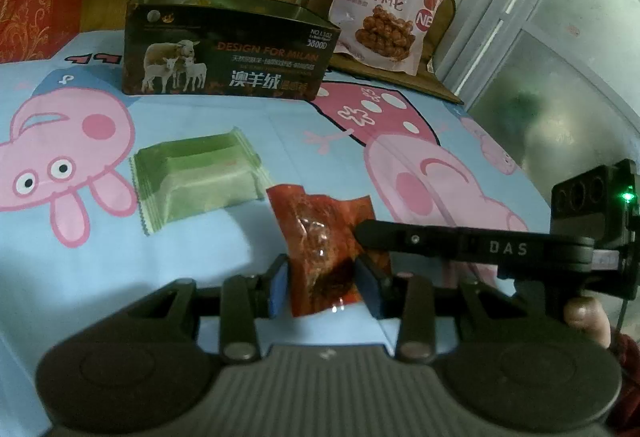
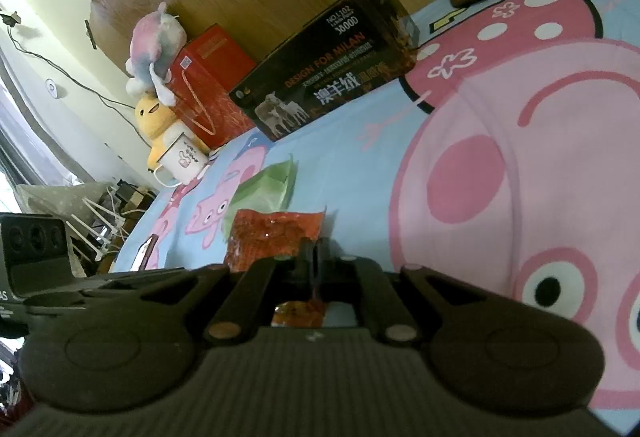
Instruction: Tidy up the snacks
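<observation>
A red snack packet (image 1: 320, 237) stands upright over the bedsheet, and my left gripper (image 1: 324, 277) is shut on it, a blue pad (image 1: 278, 287) pressing on each side of its lower part. My right gripper (image 1: 360, 231) reaches in from the right, shut, its tips on the packet's right edge. In the right wrist view the right gripper (image 2: 314, 251) is closed on the edge of the red packet (image 2: 276, 233). A green packet (image 1: 196, 177) lies flat behind and to the left, also seen as the green packet (image 2: 264, 189). An open dark tin box (image 1: 228, 49) stands further back.
A pink bag of fried dough twists (image 1: 384, 5) leans on a wooden board at the back right. A red gift box (image 2: 212, 77), plush toys (image 2: 156, 49) and a white mug (image 2: 182, 159) sit beside the tin box (image 2: 328, 77). The cartoon-pig bedsheet (image 1: 100, 257) covers the surface.
</observation>
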`<state>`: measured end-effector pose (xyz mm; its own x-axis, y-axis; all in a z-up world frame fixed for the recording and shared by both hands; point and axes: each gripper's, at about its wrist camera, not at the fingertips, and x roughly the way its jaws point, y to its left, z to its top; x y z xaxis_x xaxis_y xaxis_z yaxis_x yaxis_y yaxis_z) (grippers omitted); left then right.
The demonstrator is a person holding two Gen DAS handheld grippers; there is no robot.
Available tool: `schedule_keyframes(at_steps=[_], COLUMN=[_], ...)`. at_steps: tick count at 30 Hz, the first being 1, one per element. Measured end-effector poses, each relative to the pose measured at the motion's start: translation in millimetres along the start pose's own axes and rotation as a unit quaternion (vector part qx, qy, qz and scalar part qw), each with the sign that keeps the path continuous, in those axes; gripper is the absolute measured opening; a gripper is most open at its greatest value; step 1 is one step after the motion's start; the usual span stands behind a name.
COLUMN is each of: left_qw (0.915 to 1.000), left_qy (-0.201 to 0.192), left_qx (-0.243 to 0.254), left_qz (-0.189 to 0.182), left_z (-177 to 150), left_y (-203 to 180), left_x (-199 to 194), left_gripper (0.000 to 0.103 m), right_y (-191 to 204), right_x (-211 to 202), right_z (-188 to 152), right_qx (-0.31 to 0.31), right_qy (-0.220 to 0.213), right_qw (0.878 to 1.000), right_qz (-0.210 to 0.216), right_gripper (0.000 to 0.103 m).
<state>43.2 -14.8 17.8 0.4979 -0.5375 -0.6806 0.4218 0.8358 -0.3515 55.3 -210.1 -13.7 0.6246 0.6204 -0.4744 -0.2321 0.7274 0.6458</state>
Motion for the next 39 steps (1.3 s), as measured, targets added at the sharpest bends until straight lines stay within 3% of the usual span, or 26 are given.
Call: schedule_keyframes(at_steps=[21, 26, 39], left_qw=[1.0, 0.9997, 0.9964], left_qy=[-0.004, -0.011, -0.031], left_qx=[-0.004, -0.015, -0.062], left_qz=[-0.004, -0.013, -0.05], left_z=[-0.7, -3.4, -13.7], left_y=[2.0, 6.7, 28.9], left_x=[-1.6, -4.0, -13.6], left_gripper=[0.036, 0.036, 0.04], right_y=[4.5, 13.2, 14.6], right_x=[-1.6, -3.8, -1.3], right_z=[-0.8, -4.6, -7.3], right_qx=[-0.011, -0.044, -0.035], right_qy=[-0.001, -0.003, 0.009], right_qw=[1.0, 0.999, 0.999], right_qz=[-0.013, -0.031, -0.019], right_gripper=[0.005, 0.005, 0.005])
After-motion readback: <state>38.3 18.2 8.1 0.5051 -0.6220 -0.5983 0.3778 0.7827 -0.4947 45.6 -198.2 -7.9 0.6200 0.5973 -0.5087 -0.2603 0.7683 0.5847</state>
